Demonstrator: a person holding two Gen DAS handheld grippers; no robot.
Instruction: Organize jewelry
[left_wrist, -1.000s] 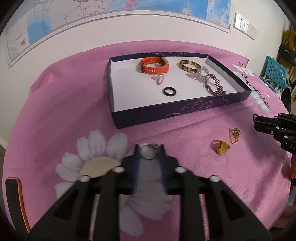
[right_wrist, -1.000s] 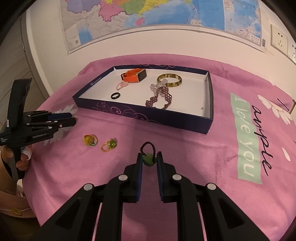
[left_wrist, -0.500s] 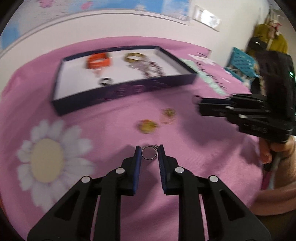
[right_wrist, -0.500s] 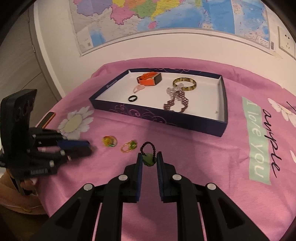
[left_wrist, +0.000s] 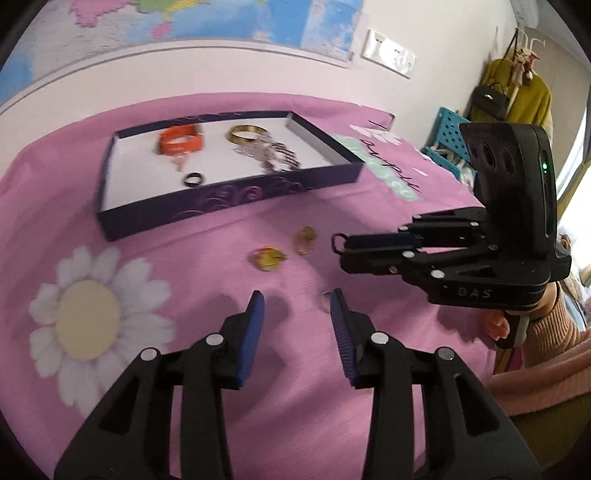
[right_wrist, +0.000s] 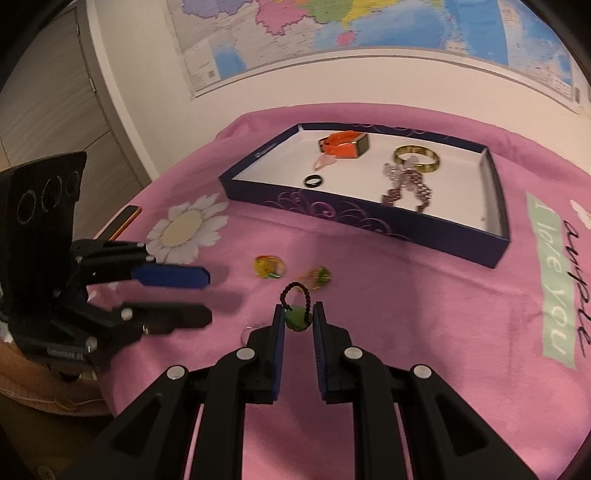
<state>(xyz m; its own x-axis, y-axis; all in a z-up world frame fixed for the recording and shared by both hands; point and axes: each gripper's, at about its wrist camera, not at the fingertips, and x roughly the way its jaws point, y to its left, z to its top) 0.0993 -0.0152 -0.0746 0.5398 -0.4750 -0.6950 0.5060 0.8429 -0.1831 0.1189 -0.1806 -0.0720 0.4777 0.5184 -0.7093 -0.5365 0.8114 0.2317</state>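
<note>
My left gripper (left_wrist: 295, 310) is open and empty above the pink cloth; it also shows in the right wrist view (right_wrist: 207, 295). A thin silver ring (left_wrist: 325, 295) lies on the cloth by its right finger, and shows faintly in the right wrist view (right_wrist: 249, 332). My right gripper (right_wrist: 298, 319) is shut on a green pendant with a dark bead loop (right_wrist: 295, 317); it shows in the left wrist view (left_wrist: 345, 249). A yellow ring (left_wrist: 267, 258) and a gold-green ring (left_wrist: 304, 240) lie on the cloth. The navy jewelry box (left_wrist: 221, 210) holds an orange band (left_wrist: 181, 142), a gold bangle (left_wrist: 247, 133), a black ring (left_wrist: 192, 180) and beaded bracelets (left_wrist: 273, 155).
The pink cloth (right_wrist: 406, 295) with a white daisy print (left_wrist: 88, 314) covers the round table. A wall with a map stands behind. A blue basket (left_wrist: 447, 133) and hanging clothes are at the far right. A phone (right_wrist: 125, 219) lies at the table's left edge.
My left gripper has opened and let go of the silver ring, which now lies on the cloth. The right gripper, still holding the pendant, has come closer to the left one.
</note>
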